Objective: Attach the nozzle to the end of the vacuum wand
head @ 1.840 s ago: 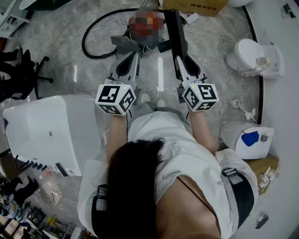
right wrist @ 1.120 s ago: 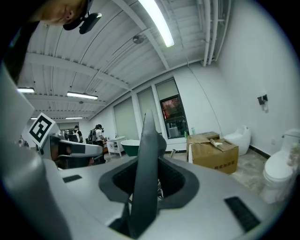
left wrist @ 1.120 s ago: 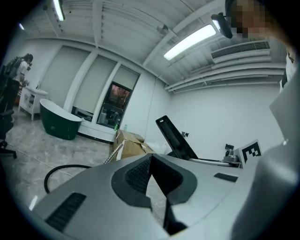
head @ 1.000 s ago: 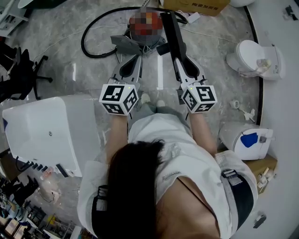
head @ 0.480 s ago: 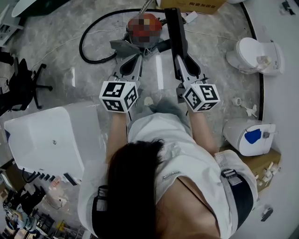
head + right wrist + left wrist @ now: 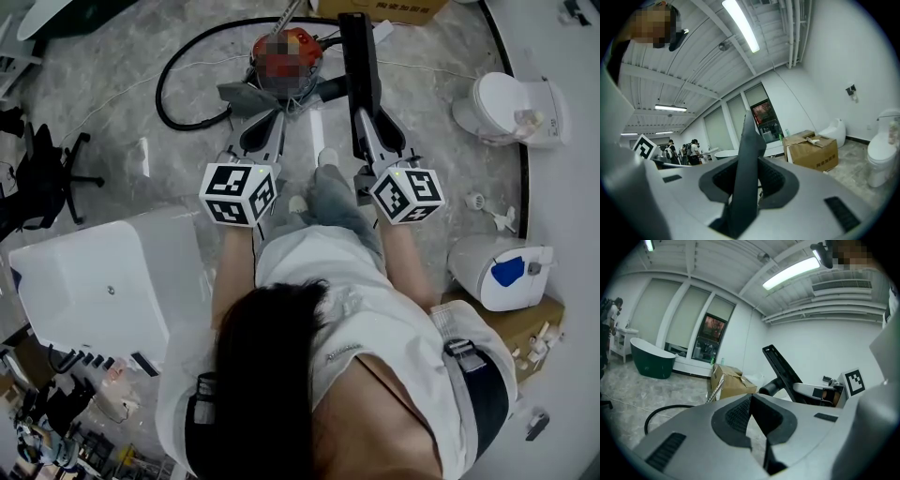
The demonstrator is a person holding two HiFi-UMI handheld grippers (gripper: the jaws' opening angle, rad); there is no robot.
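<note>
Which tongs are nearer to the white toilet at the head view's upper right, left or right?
Right. The right tongs, shut on the black nozzle, are on the toilet's side, with floor between. The left tongs, shut and empty, are farther, beyond the right tongs.

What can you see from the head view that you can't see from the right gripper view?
Only the head view shows the black hose curling on the floor and the black chair. Only the right gripper view shows ceiling lights and distant people. Both show the nozzle clamped in the right hand-held gripper, the cardboard box and a toilet.
</note>
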